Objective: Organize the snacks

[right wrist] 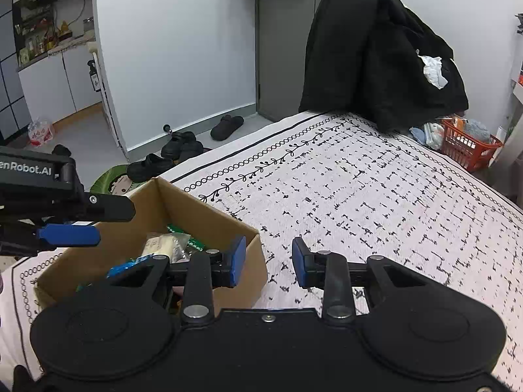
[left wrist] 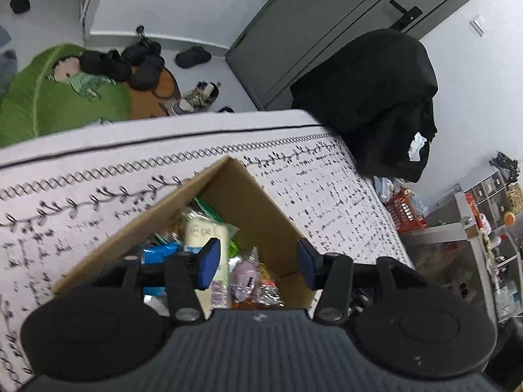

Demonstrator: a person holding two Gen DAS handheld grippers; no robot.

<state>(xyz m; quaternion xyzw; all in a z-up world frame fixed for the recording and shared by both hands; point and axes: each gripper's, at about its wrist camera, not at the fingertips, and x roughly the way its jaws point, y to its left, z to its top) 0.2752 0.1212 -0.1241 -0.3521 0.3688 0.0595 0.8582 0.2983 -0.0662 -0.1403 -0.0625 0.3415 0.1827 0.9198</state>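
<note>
An open cardboard box (left wrist: 251, 196) sits on a white cloth with black patterns (left wrist: 98, 176). Inside lie several snack packets: a white one (left wrist: 204, 232), a blue one (left wrist: 161, 250), a pink one (left wrist: 246, 274) and a green one (left wrist: 209, 209). My left gripper (left wrist: 258, 263) hovers over the box, open, its blue pads apart and pressing on nothing. In the right wrist view the box (right wrist: 202, 215) is at the lower left. My right gripper (right wrist: 268, 261) is open and empty above the box's right corner. A blue pad (right wrist: 70, 234) of the left gripper reaches in from the left over the box.
A black coat (right wrist: 376, 52) hangs over something at the far end of the cloth. An orange basket (right wrist: 467, 147) stands beyond the right edge. Dark shoes (right wrist: 183, 145) and a green leaf mat (left wrist: 49, 98) lie on the floor, near a grey door (left wrist: 294, 32).
</note>
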